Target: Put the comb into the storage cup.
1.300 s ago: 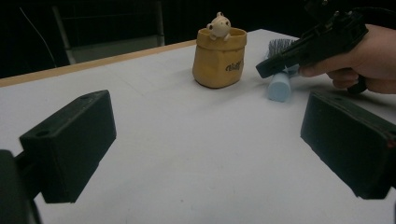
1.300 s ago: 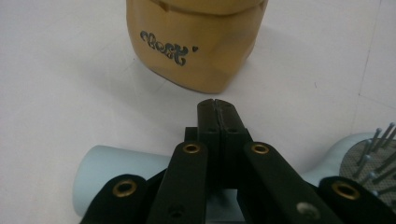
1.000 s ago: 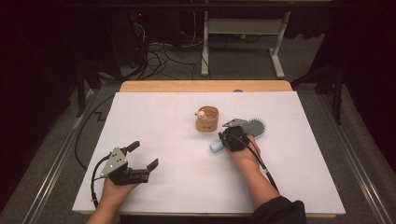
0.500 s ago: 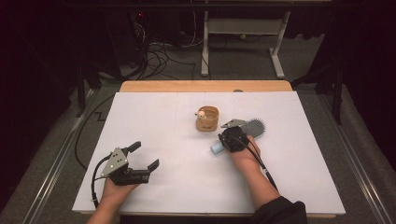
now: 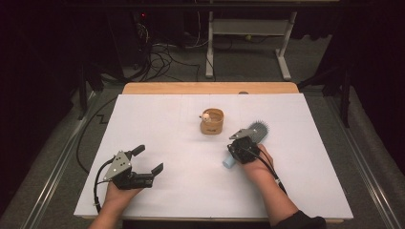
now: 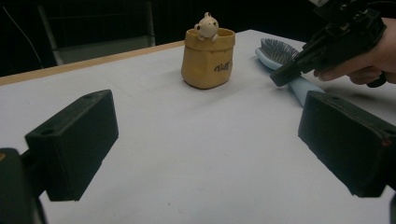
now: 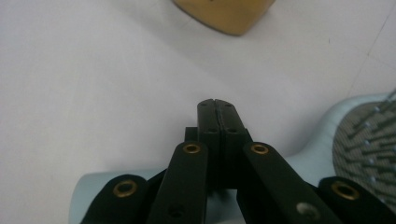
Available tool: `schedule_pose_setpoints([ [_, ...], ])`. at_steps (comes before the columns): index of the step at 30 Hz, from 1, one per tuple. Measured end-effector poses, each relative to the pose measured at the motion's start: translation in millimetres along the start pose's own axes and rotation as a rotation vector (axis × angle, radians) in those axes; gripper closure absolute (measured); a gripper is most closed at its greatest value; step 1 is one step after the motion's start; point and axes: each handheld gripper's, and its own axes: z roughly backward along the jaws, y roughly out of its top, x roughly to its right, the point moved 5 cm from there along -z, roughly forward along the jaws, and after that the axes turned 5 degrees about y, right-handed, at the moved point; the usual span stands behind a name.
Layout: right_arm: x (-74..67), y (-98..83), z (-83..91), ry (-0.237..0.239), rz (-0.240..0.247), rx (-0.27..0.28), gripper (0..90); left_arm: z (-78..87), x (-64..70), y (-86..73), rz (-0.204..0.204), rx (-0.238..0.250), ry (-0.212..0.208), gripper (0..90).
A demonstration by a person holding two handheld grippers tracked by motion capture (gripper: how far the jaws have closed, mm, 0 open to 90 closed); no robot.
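The hairbrush (image 5: 248, 138) lies right of the desk's (image 5: 157, 119) middle, its long axis running from near-left handle to far-right bristles. The right gripper (image 5: 237, 142) hovers over its handle, jaws pressed together on nothing. The left gripper (image 5: 149, 161), gaping empty, sits well apart.

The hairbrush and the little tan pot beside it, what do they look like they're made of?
Hairbrush: pale blue, smooth and faintly shiny, likely plastic; a grey pad with fine, seemingly metal pins. Tan pot: matte, with sack-like soft folds and a rolled rim, perhaps ceramic or resin; I can't tell which.
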Motion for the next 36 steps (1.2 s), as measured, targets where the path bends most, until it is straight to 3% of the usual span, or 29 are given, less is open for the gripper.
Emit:
schedule_pose_setpoints([
  [16,18.8,-55.2,48.0,0.009,-0.043,0.027,90.0,-1.1,1.4,-1.0,0.002,-0.010,-0.010,5.8],
  [36,34.0,-82.7,83.0,-0.039,-0.040,0.047,90.0,-1.5,2.8,-1.9,-0.003,-0.019,-0.017,5.8],
])
